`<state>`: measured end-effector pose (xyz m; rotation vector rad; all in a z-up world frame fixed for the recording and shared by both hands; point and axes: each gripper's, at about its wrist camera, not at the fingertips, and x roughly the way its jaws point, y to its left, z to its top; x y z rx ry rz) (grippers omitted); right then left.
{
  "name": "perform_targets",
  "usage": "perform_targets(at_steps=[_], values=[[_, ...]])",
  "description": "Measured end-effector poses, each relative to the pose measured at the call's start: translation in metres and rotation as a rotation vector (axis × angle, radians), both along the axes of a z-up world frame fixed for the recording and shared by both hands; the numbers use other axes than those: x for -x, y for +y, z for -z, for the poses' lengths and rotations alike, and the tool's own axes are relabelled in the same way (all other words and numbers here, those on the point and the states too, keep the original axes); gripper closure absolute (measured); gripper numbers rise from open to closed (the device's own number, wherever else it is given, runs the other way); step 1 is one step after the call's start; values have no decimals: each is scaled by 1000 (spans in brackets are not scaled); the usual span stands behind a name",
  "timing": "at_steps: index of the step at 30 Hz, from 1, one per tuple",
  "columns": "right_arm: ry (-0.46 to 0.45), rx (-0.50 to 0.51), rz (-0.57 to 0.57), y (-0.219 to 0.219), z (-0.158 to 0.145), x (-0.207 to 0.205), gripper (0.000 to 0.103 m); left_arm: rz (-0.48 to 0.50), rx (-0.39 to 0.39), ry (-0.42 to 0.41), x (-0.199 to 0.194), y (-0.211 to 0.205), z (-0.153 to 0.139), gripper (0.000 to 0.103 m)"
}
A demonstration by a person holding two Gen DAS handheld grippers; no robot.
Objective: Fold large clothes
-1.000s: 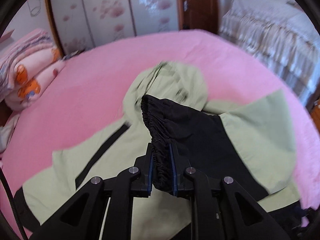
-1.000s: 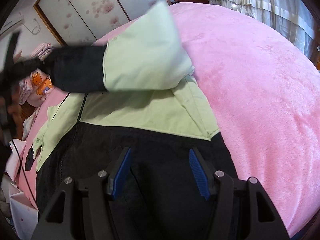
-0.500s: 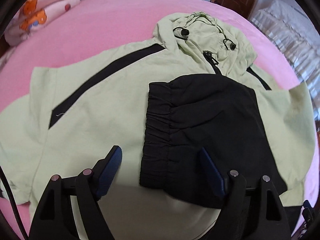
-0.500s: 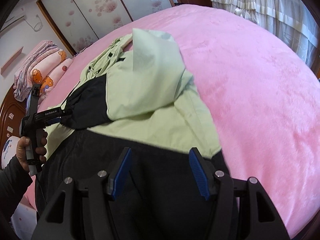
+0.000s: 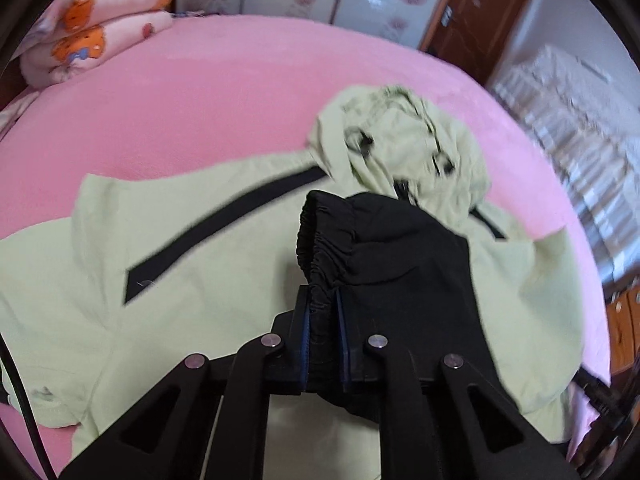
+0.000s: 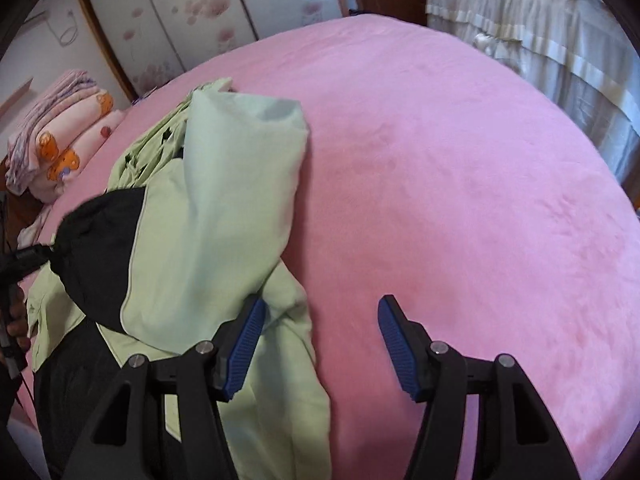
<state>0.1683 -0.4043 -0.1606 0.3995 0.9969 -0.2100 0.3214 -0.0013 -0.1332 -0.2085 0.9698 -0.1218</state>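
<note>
A light green and black hooded jacket (image 5: 192,272) lies spread on the pink bed (image 5: 200,92), hood (image 5: 404,148) at the far side. My left gripper (image 5: 322,308) is shut on the black elastic sleeve cuff (image 5: 324,236) and holds that sleeve folded across the jacket's chest. In the right wrist view the sleeve (image 6: 224,216) drapes leftward over the jacket body, with the left gripper (image 6: 28,258) at its black end. My right gripper (image 6: 320,332) is open and empty, hovering over the jacket's right edge and the bed (image 6: 460,200).
Folded pink blankets (image 5: 92,28) are stacked at the bed's far left corner. Sliding wardrobe doors (image 6: 192,20) and a brown door (image 5: 476,20) stand behind. A bed with a white frilled cover (image 6: 560,44) is to the right.
The left gripper, open over the cuff half a second ago, has closed on it and lifted it again. The right gripper moved right, from over the black hem to the jacket's edge.
</note>
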Motion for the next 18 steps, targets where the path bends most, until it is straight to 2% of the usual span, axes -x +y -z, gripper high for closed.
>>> perform_targets(at_steps=[2,4,5,6,9,11,14,15,16,17,18], values=[[4,2,-37,8,3,-10,44,-32,-3,-10,-1,11,-2,93],[-6,28,-78,19,3,-16,49,-44,-34,25,-3,17,9,93],[-5,38,-92,24,3,-18,65,-47,-46,60,-4,19,20,93],[5,22,-119,28,7,-21,88,-52,-49,76,-3,20,27,93],[12,19,-98,32,7,-17,91,-62,-41,69,5,24,39,92],[-18,7,-53,30,3,-9,91,-68,-42,64,8,24,47,91],[75,44,-77,36,17,-10,89,-58,-47,84,7,24,51,84],[83,56,-86,37,15,-10,86,-48,-35,92,8,26,50,77],[91,51,-93,36,9,-11,83,-34,-14,102,6,28,48,63],[93,32,-98,35,4,-12,73,-18,19,110,5,32,45,54],[80,-13,-107,32,-4,-13,58,-20,40,100,5,37,40,42]])
